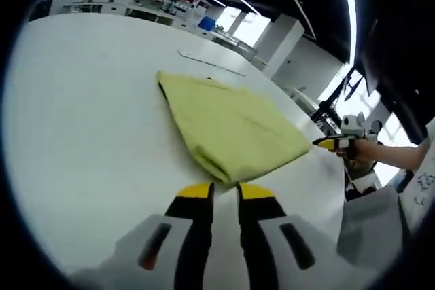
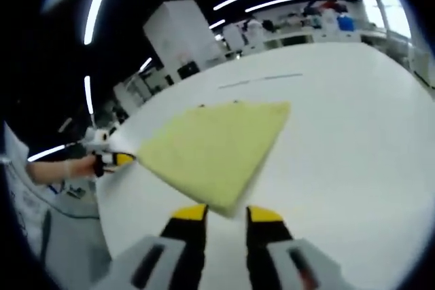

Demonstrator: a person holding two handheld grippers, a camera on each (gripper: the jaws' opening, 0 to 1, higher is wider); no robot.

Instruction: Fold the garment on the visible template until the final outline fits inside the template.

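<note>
A folded yellow garment [image 1: 231, 130] lies flat on the white bench [image 1: 88, 120], roughly in the middle of it. In the left gripper view it shows as a layered, wedge-like shape with its near corner pointing at the left claw [image 1: 225, 191]. That claw sits just short of the corner, its yellow-tipped jaws a narrow gap apart with bare bench between them, holding nothing.

In the same view the right claw [image 1: 327, 144] comes in from the right, held by a hand [image 1: 363, 149], with its yellow tip at the garment's right corner. Whether it touches or pinches the cloth there is too small to tell. A thin dark line [image 1: 211, 63] runs across the bench beyond the garment's far edge.

In the right gripper view the garment [image 2: 214, 147] spreads away from the right claw [image 2: 226, 215], whose jaws stand slightly apart just near the closest corner, with nothing between them. The left claw [image 2: 124, 159] appears at the left, at the cloth's left corner, in a gloved hand [image 2: 71, 166]. A thin line [image 2: 262, 81] marks the bench [image 2: 353, 140] farther off. Beyond the bench lie white cabinets and ceiling light strips.
</note>
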